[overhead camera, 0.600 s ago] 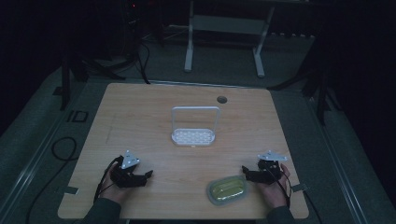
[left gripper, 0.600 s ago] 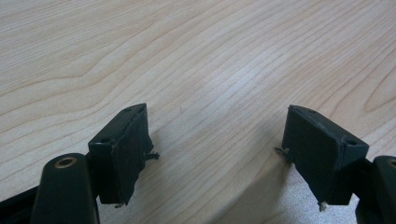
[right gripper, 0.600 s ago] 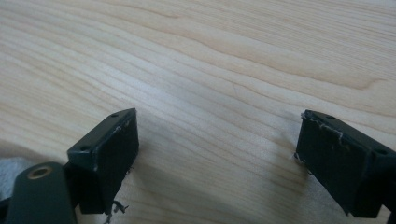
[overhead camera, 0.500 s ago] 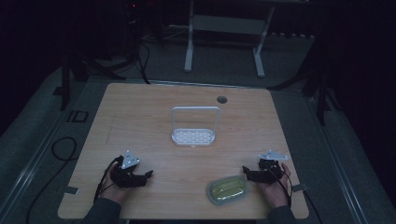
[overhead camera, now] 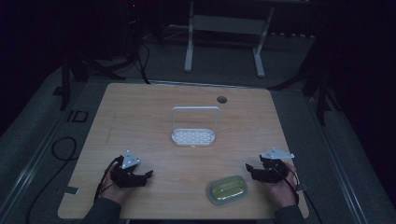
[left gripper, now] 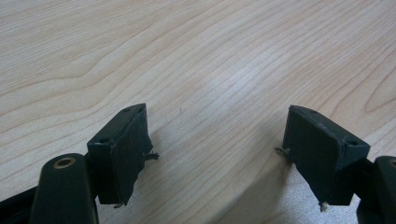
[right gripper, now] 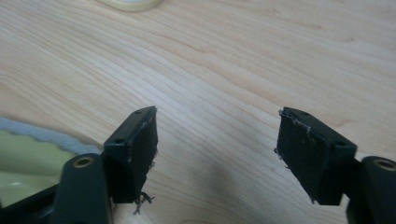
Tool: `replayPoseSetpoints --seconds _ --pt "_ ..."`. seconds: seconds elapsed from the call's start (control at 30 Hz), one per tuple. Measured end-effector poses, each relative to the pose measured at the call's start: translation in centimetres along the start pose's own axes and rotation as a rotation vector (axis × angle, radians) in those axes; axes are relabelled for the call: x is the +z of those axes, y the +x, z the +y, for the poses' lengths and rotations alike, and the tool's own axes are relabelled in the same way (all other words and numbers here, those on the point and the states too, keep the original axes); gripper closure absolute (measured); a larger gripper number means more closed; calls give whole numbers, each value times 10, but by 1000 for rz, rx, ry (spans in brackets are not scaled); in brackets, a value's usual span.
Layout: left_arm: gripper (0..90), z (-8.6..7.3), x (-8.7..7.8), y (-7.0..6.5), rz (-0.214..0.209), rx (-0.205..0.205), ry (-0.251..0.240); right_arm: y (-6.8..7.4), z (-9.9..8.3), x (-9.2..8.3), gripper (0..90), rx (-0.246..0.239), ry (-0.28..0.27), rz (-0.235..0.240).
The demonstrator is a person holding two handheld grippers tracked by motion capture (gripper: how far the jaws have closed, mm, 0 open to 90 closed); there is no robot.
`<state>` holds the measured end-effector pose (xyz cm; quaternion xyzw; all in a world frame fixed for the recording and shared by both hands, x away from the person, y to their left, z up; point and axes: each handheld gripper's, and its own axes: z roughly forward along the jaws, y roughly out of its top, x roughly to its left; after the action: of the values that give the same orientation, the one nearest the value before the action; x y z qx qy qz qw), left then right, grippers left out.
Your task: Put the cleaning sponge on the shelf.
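Both pairs of jaws stand spread wide over bare wood, grasping nothing. Your right gripper (overhead camera: 252,171) sits just right of the lidded green container (overhead camera: 227,189); your left gripper (overhead camera: 145,175) lies well left of it, and the white rack (overhead camera: 194,136) stands beyond it. That container looks light, stiff and slick; take it across its narrow sides.

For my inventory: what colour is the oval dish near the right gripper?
Yellow-green inside, grey rim; the dish shows best in the high view.
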<state>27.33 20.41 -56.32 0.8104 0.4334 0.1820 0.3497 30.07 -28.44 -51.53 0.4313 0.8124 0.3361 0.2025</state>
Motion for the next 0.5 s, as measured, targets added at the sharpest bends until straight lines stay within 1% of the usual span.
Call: replayPoseSetpoints --seconds 0.23,0.33,0.37,0.43,0.5 --pt "230 0 0 0 1 -1 0 4 9 -13 333 -49 -13 37" --pt "229 0 0 0 1 0 0 6 14 -18 348 -79 -7 45" --pt "229 0 0 0 1 0 0 6 14 -18 348 -79 -7 45" --pt "229 0 0 0 1 -1 0 7 17 -21 351 -104 1 59" --pt "229 0 0 0 1 0 0 8 20 -23 352 -121 10 59"
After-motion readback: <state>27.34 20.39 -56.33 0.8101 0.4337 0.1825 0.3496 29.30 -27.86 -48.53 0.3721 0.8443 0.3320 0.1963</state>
